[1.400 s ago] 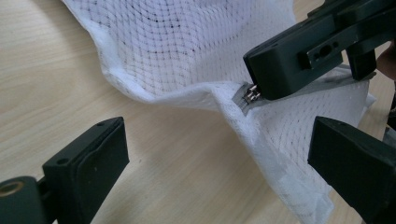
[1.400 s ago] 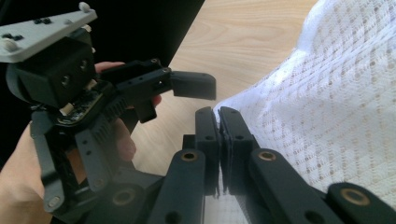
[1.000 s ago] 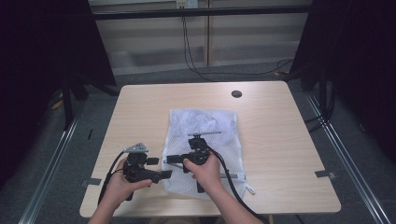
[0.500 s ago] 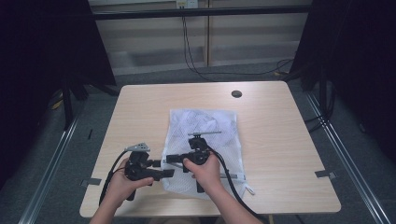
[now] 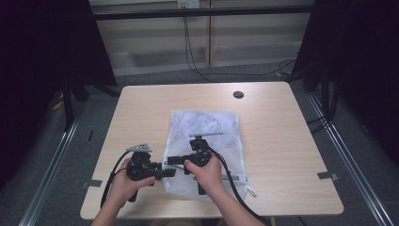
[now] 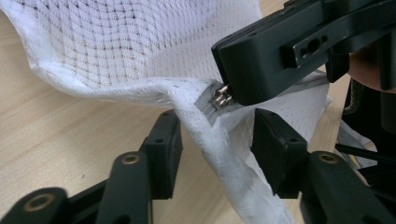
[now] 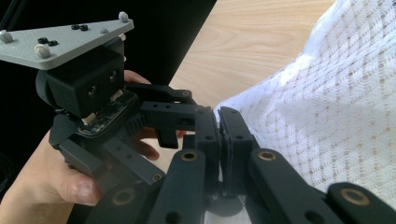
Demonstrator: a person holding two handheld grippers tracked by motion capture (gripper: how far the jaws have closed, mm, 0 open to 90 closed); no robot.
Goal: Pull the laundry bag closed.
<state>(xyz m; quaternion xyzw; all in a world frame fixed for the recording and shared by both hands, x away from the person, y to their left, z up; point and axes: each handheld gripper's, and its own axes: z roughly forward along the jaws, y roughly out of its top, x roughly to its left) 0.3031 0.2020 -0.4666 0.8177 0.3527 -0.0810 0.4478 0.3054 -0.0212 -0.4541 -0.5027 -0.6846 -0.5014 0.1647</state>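
A white mesh bag (image 5: 207, 123) lies flat on the wooden table (image 5: 141, 108). My right gripper (image 5: 168, 161) points left and is shut on the bag's near-left edge, lifting it slightly. In the left gripper view its black jaws pinch the grey zipper tape beside a small metal slider (image 6: 222, 98). My left gripper (image 6: 217, 144) faces it from the left. Its jaws have just been closing, with the bag's folded white hem (image 6: 224, 154) running between them, and the pads stand close on either side without squeezing it flat. In the right gripper view the shut jaws (image 7: 219, 122) hold white mesh (image 7: 327, 116).
A dark round hole (image 5: 238, 94) sits near the table's far edge. A zipper pull (image 5: 251, 190) trails off the bag's near-right corner. Black cables run from both grippers toward the person. Metal floor rails (image 5: 350, 160) flank the table.
The left gripper's jaws have narrowed around the bag's edge. Both hands and the bag have kept their places.
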